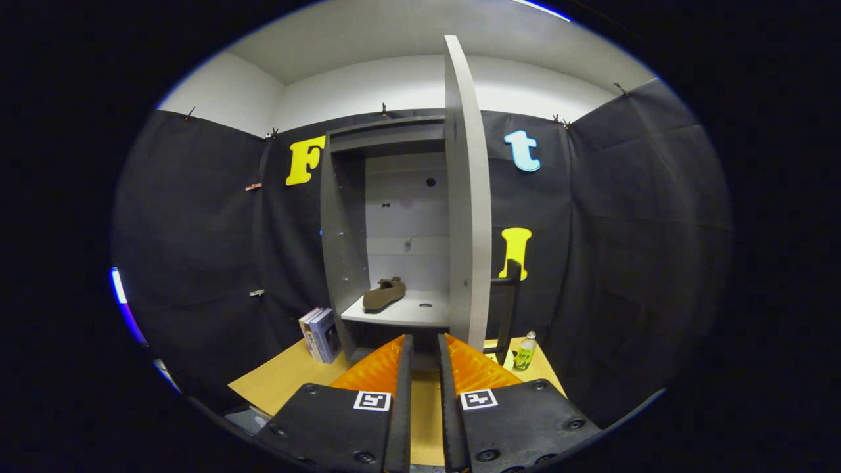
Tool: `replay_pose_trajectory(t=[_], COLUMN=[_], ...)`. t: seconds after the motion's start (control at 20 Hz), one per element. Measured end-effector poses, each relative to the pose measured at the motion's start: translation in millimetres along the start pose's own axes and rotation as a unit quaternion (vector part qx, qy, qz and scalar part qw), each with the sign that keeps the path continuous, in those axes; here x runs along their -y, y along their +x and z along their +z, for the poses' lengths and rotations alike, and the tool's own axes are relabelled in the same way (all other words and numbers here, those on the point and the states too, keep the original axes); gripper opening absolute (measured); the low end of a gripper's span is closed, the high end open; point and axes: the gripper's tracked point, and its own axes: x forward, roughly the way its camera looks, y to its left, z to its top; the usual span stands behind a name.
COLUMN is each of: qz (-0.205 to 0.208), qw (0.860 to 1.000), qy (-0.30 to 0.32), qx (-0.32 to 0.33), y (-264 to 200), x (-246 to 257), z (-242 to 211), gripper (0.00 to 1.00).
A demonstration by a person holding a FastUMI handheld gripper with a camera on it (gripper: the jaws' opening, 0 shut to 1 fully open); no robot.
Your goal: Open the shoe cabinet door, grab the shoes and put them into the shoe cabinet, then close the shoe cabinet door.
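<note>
Door (468, 197) stands open, edge-on just ahead and right of our gripper (424, 345); fingers nearly closed, holding nothing. Shoe (384, 293) rests inside cabinet (341, 230).

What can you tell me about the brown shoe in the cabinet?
The brown low-cut shoe looks soft, maybe suede, with a small tie or bow on top. It is a single shoe, lying flat on the pale shelf inside the grey shoe cabinet, towards the shelf's left side, near the cabinet wall. The cabinet door stands open. Only the shelf touches the shoe. The gripper is well short of it, jaws nearly together, holding nothing.
</note>
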Motion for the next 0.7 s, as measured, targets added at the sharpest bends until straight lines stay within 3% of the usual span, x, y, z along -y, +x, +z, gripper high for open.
replay_pose_trajectory(t=[0.4, 0.7], qz=[0.074, 0.068], qw=[0.993, 0.983], qy=[0.005, 0.018], qx=[-0.090, -0.167], y=[37, 81], x=[-69, -104], z=[-80, -166], gripper=[0.24, 0.24])
